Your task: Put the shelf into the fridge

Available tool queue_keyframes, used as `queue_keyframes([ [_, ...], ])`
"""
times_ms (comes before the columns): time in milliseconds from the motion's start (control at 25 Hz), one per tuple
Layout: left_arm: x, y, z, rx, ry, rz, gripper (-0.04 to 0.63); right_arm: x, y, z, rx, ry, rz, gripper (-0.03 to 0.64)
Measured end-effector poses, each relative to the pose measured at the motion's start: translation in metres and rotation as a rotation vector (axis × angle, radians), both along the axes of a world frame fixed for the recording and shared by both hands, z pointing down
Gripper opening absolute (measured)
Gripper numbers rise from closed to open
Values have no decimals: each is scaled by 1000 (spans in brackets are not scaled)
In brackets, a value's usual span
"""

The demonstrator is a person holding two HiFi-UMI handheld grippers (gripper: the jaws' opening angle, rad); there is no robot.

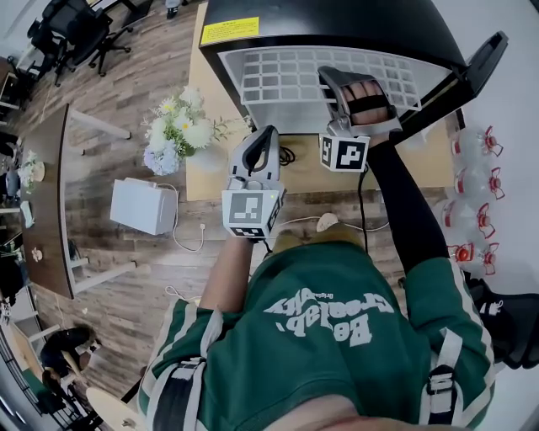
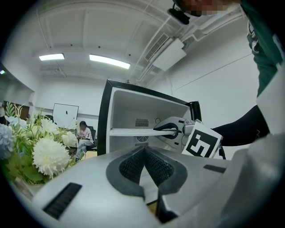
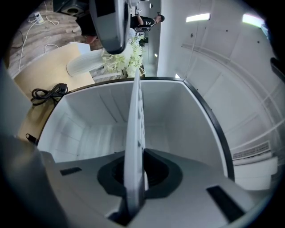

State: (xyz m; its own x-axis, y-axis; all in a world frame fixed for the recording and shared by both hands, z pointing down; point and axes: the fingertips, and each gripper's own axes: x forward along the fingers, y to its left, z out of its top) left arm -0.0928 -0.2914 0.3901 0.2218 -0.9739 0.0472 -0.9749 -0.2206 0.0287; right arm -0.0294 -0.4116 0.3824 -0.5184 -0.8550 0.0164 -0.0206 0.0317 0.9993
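Left gripper (image 1: 269,133) hangs just outside the fridge (image 1: 337,25), jaws pinched together with nothing in them. The white shelf (image 1: 282,80) sits level in the fridge's open mouth, its front edge clamped thin between the right gripper (image 1: 339,84) jaws.

White grid-patterned shelf (image 1: 286,80) in the grey right gripper (image 3: 132,178); the fridge (image 1: 337,21) ahead is black outside, white inside. White and pale-blue flowers (image 1: 177,126) lie left of the grey left gripper (image 1: 265,139).
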Motion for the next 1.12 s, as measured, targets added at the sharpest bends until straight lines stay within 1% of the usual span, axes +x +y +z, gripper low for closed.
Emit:
queue_keyframes([
  [400, 2, -14, 5, -5, 12, 9, 0, -4, -21, 0, 9, 8, 9, 34],
  [760, 4, -24, 5, -1, 19, -6, 0, -6, -32, 0, 10, 12, 14, 35],
  [1120, 29, -27, 8, 7, 29, 63, 0, -8, -42, 0, 38, 27, 35, 35],
])
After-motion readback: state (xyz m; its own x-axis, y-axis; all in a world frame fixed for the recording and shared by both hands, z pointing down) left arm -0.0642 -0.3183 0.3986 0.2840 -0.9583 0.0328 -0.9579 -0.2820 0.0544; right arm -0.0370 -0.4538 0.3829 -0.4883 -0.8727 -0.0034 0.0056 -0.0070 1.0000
